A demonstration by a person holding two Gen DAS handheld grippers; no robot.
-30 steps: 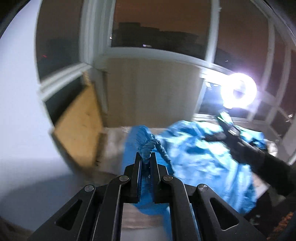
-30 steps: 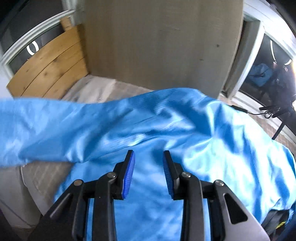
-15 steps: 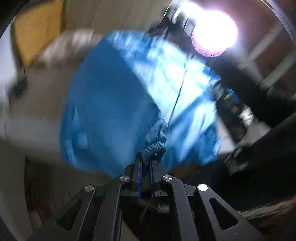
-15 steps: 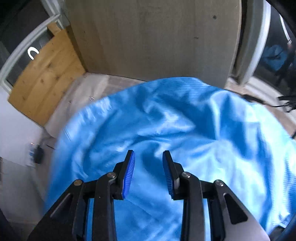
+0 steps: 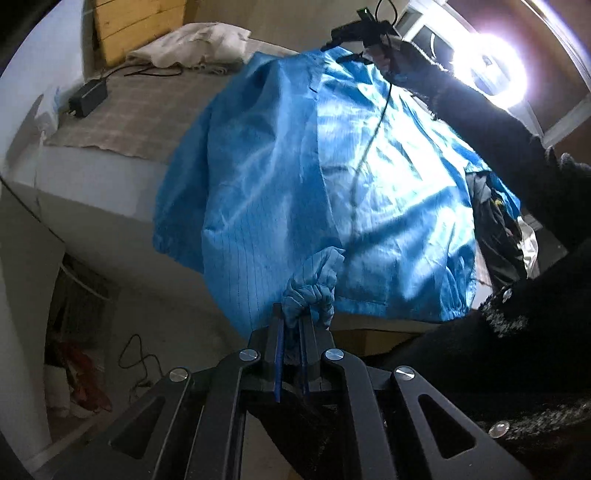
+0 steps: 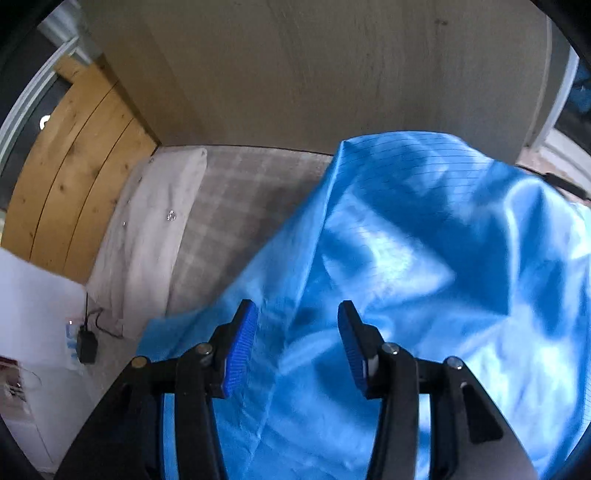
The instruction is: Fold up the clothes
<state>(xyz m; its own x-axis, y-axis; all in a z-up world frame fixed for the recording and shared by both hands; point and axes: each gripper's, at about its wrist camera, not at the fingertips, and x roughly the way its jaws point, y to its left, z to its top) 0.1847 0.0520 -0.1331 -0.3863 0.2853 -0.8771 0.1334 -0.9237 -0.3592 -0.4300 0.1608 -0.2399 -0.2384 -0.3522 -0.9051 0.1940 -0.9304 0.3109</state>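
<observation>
The blue garment (image 5: 317,177) lies spread over the near part of a bed, its shiny cloth full of soft folds and fine dark grid lines, with one elastic-gathered hem hanging over the bed's front edge. From that lower edge a bunched, ribbed cuff (image 5: 314,291) rises toward the left wrist camera, and the left gripper (image 5: 291,332) is pinched tight on it, its blue pads pressed together with the cloth squeezed between them. In the right wrist view the same garment (image 6: 424,266) fills the lower right, draped across the grey checked bedcover (image 6: 240,206). The right gripper (image 6: 295,325) hangs just above the cloth with its jaws opening; the blue ribbed pads (image 6: 240,347) stand apart and nothing is caught between them, the fabric lying beneath rather than in the gap. Seen from the left wrist, that right gripper (image 5: 360,31) sits at the garment's far edge, borne by an arm in a dark sleeve (image 5: 480,118), though glare from a ring light (image 5: 487,70) makes its fingers hard to read there. A thin dark cable (image 5: 373,125) trails from it over the cloth. Beyond the garment a white folded cloth (image 6: 147,236) lies along the bedcover's far side beside a wooden board (image 6: 74,162), and a small black adapter (image 5: 86,98) rests near the bed's corner.
</observation>
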